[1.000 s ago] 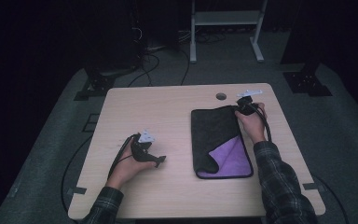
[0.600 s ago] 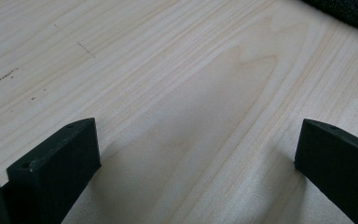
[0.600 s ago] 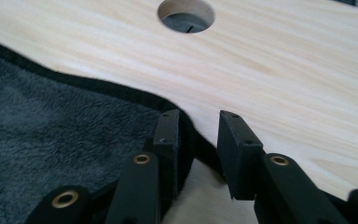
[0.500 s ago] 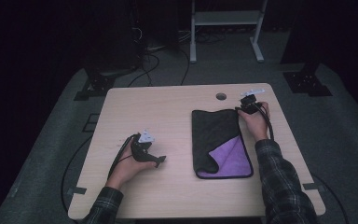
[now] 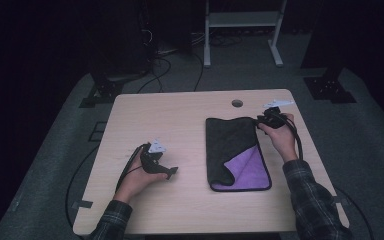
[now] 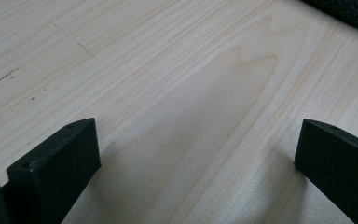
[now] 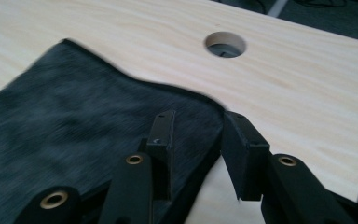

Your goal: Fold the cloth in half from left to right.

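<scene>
On the pale wooden counter (image 5: 180, 210), seen from the high view: a dark cloth (image 5: 230, 142) lying flat at right of centre, near right corner turned over to bare a purple underside (image 5: 247, 167). At the cloth's far right corner, right gripper (image 5: 261, 120) held low in the right hand (image 5: 280, 137), cable trailing back along the plaid sleeve (image 5: 312, 205). Well apart to the left, left gripper (image 5: 172, 171) resting on bare wood in the left hand (image 5: 135, 180), pointing towards the cloth. Round cable hole (image 5: 237, 103) just beyond the cloth's far edge.

In the left gripper view: two black fingers (image 6: 58, 158) set wide apart, nothing between them but wood grain; a sliver of dark cloth (image 6: 349, 11) at the top right corner.

In the right gripper view: fingers (image 7: 161, 135) partly apart, straddling the far corner of the cloth (image 7: 74, 121), one lying over the fabric, the other on bare wood just past the hem; not clamped on it. Cable hole (image 7: 224, 45) ahead.
</scene>
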